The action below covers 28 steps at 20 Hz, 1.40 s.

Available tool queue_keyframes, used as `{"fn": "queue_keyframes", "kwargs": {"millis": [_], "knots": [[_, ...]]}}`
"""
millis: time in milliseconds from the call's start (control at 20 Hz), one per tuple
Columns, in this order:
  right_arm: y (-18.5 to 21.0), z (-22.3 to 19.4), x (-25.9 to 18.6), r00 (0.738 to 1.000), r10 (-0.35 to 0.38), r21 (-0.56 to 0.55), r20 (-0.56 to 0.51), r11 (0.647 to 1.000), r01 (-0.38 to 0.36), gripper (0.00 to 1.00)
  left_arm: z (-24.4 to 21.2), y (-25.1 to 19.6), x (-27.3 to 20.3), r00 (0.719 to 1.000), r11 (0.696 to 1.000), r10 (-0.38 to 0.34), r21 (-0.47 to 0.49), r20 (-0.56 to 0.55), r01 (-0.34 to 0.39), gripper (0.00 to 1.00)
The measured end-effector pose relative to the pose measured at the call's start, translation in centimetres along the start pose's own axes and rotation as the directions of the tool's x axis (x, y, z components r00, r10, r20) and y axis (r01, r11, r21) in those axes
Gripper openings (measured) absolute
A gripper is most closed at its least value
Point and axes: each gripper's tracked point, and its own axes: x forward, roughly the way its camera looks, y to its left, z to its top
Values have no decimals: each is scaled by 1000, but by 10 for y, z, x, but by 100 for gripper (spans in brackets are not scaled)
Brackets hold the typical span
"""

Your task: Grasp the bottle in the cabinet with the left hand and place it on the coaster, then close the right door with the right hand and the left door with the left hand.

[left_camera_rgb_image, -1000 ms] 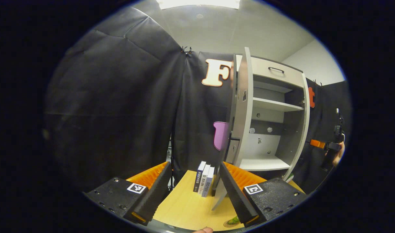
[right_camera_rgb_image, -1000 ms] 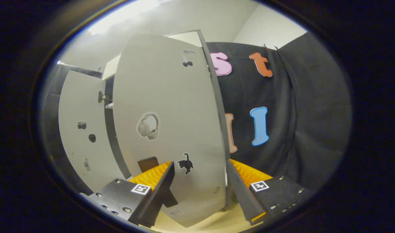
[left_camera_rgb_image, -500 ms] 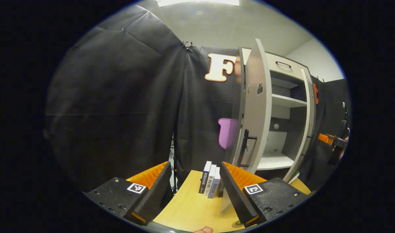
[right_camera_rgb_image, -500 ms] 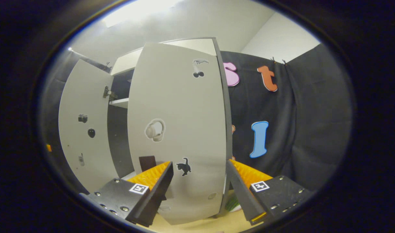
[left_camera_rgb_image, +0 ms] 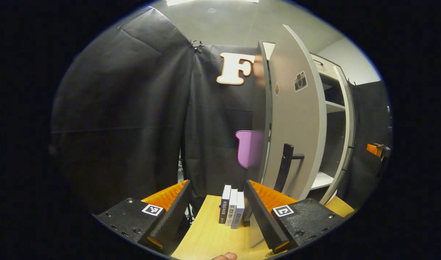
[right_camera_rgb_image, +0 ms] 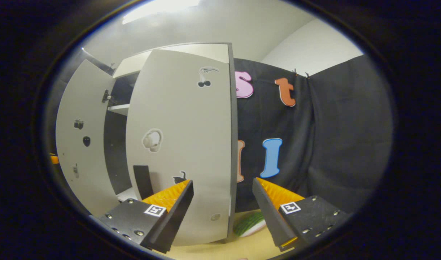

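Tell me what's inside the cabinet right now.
Through the gap between the doors, the cabinet shows a white upper shelf and a bare strip of its bottom shelf. The left door covers the rest, so I can't tell what's behind it.

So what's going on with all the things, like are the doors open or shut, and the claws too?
Left door: partly open, swung out from the cabinet.
Right door: partly open, a gap remains beside it.
Cabinet: interior shelf visible between the doors.
Books: standing upright, side by side on the wooden table.
Left claw: open, holding nothing.
Right claw: open, holding nothing.
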Motion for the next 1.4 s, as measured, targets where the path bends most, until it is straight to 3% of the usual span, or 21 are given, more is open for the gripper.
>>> {"fn": "queue_keyframes", "kwargs": {"millis": [100, 200, 250, 300, 450, 550, 750, 1050, 1400], "knots": [[-2, 1, -8, 1000, -17, -10, 19, 1000, 17, 99, -9, -30, 18, 995, 995, -101, -7, -19, 101, 90], [-1, 1, -23, 1000, -13, -40, 25, 999, 14, 95, -15, -45, 27, 993, 994, -99, 35, -64, 101, 95], [-3, 2, -31, 999, -15, -53, 28, 998, 17, 99, -10, -55, 20, 992, 991, -116, 66, -46, 119, 84], [-4, 0, -40, 1000, -11, -61, 23, 998, 12, 95, -8, -69, 20, 987, 985, -154, 74, -49, 157, 84], [-13, -8, -63, 1000, -23, -100, 5, 995, 23, 97, -19, -96, 20, 977, 978, -205, 19, -66, 206, 84], [-20, -12, -77, 1000, -29, -124, -4, 992, 28, 97, -15, -109, 20, 976, 976, -211, 42, -55, 214, 84], [-39, -19, -91, 999, -33, -69, -38, 997, 31, 97, -18, -128, 17, 974, 974, -219, 38, -55, 221, 86], [-50, -7, -112, 1000, 8, -49, 2, 999, -8, 97, -12, -128, 15, 988, 983, -156, 93, -6, 156, 83], [-52, -19, -128, 998, 33, -40, -44, 999, -35, 97, -16, -139, 15, 990, 989, -140, 48, -29, 142, 86]]}}
